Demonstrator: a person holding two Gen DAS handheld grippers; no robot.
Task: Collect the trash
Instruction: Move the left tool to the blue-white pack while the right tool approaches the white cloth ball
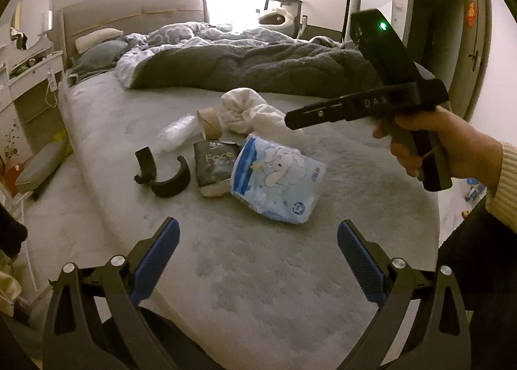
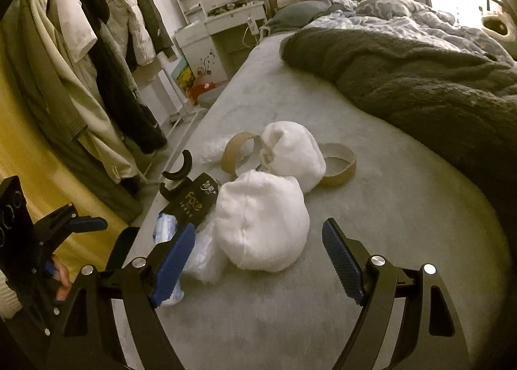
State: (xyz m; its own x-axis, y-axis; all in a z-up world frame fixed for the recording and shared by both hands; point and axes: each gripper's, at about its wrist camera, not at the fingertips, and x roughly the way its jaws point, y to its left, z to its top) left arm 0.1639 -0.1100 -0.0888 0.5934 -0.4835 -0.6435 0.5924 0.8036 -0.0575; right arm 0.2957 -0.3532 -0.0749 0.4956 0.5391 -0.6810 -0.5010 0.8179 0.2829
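Left wrist view: the left gripper (image 1: 258, 260) hovers above the grey bed (image 1: 290, 289), its jaws wide apart and holding nothing. Ahead of the jaws lies the trash. The blue tissue pack (image 1: 278, 179) is nearest, lying flat, its long axis running from the near right to the far left. Touching its left side is the black Face pack (image 1: 215, 166), its long axis pointing away from the jaws. Left of that lie two black curved pieces (image 1: 161, 173). Farther on are a cardboard roll (image 1: 210, 123), a clear plastic wrapper (image 1: 177, 132) and a white fluffy cloth (image 1: 245, 111), partly hidden by the right gripper (image 2: 258, 257). In the right wrist view its jaws are also apart and empty, the cloth just ahead between them. The tissue pack there is mostly hidden behind the left finger.
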